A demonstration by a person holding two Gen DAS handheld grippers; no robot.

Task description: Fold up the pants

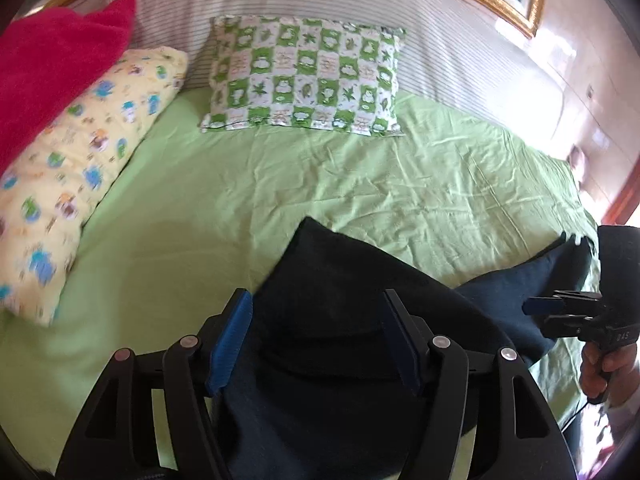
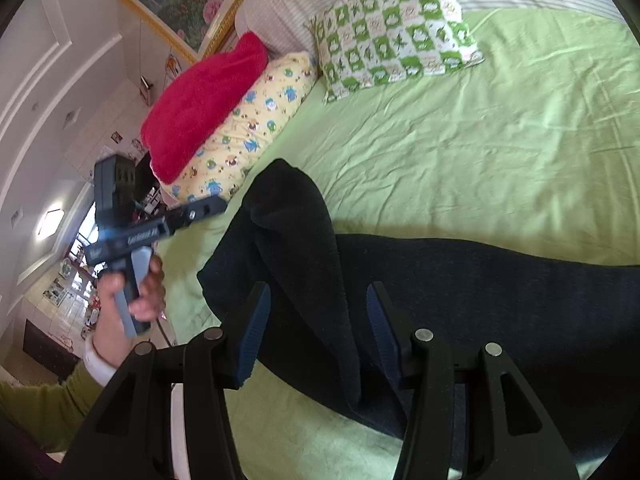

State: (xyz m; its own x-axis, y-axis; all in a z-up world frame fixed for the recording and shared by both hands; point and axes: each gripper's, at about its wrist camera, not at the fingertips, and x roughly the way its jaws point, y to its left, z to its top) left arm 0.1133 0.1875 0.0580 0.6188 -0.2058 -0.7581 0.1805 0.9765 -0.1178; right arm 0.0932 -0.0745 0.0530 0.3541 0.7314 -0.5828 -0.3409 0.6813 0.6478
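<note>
Pants (image 1: 340,300) lie on the bed (image 1: 360,184), lower middle, one fold made; more remains. Left tongs (image 1: 320,336) and right tongs (image 2: 316,328) gape, gripping nothing.

My left gripper (image 1: 316,336) is showing matte black plastic arms with triangular cut-outs, round silver pivot screws and ribbed blue pads (image 1: 230,344) on its fingers. My right gripper (image 2: 316,332) is looking the same: black linkages, silver screws, dark blue ribbed pads (image 2: 254,336). Left of that right gripper, the other tool's black body is carrying white lettering too blurred to read, with a grey trigger grip below it. I am wearing an olive-green sleeve (image 2: 44,412) with a white cuff (image 2: 98,364) at the wrist.
</note>
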